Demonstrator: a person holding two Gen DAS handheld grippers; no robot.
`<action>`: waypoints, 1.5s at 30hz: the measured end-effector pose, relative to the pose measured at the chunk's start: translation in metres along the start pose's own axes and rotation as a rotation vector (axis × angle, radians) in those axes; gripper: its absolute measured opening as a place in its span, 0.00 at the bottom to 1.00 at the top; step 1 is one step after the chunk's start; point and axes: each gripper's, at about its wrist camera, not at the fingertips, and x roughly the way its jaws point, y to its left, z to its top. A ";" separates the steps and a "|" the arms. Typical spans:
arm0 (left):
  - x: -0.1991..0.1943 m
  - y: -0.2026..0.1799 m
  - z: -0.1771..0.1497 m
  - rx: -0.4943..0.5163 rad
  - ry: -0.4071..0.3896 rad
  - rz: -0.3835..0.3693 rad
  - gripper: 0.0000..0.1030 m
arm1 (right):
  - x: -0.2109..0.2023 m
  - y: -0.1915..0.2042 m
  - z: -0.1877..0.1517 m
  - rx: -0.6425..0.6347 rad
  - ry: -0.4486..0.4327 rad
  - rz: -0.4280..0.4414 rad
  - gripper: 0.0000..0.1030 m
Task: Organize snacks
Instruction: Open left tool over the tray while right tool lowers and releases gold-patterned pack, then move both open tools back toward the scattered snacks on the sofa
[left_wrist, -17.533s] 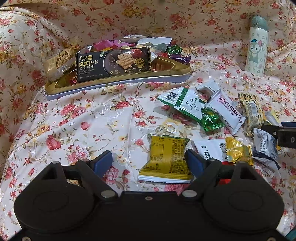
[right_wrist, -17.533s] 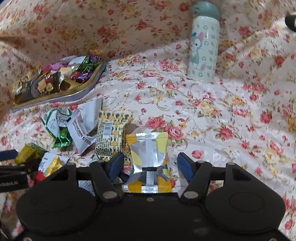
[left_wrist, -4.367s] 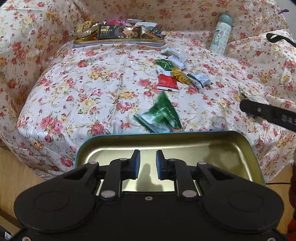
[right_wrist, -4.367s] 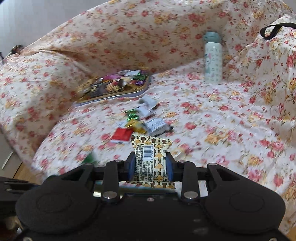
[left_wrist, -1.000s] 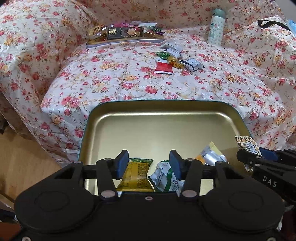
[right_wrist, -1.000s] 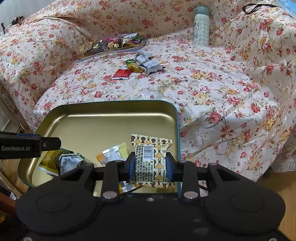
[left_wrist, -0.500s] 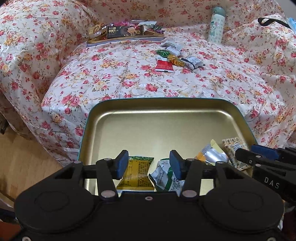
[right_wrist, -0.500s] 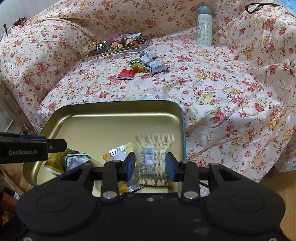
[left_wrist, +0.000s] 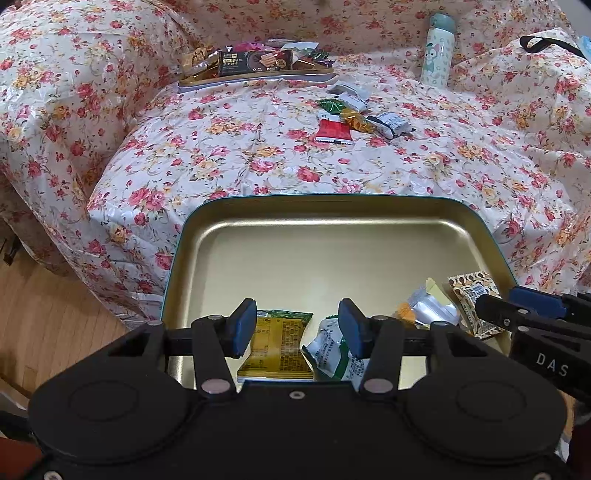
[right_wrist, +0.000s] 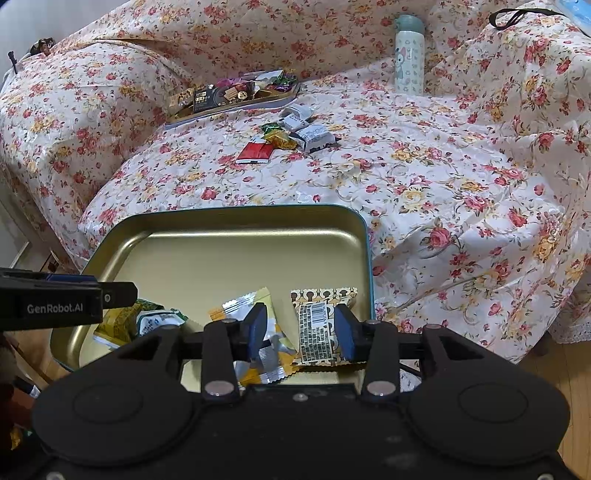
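1. A gold tin tray (right_wrist: 236, 221) with a teal rim sits in the foreground at the front edge of a sofa draped in floral cloth (left_wrist: 229, 147); its far half is bare metal, and wooden floor shows to the left and right of the drape
2. Four packets crowd the tray's near end: a yellow packet (left_wrist: 280, 347) and a green-and-white packet (left_wrist: 328, 350) on the left, a silver-and-yellow packet (right_wrist: 258, 332) and a brown patterned packet (right_wrist: 321, 325) by the right wall
3. The left gripper (left_wrist: 297, 328) hangs spread apart over the yellow and green-and-white packets, gripping nothing
4. The right gripper (right_wrist: 300, 328) is released; one second earlier its fingers pinched the brown patterned packet, which now lies flat in the tray between the parted jaws
5. Loose snacks (right_wrist: 288, 138) remain clustered mid-sofa, a red packet (left_wrist: 334, 131) nearest the tray; behind them a second filled tray (left_wrist: 258, 72) and an upright bottle (right_wrist: 408, 55)
6. Both gripper bodies cover the tray's near rim, and whether the right fingers touch the packets cannot be made out
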 end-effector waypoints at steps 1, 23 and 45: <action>0.000 0.000 0.000 -0.001 0.002 0.002 0.55 | 0.000 0.000 0.000 0.000 0.001 0.000 0.44; -0.007 0.016 0.046 0.086 -0.135 0.110 0.60 | -0.005 0.007 0.039 -0.032 0.007 0.042 0.76; 0.033 0.022 0.151 0.142 -0.402 0.068 0.78 | 0.056 -0.018 0.149 -0.060 -0.158 -0.032 0.87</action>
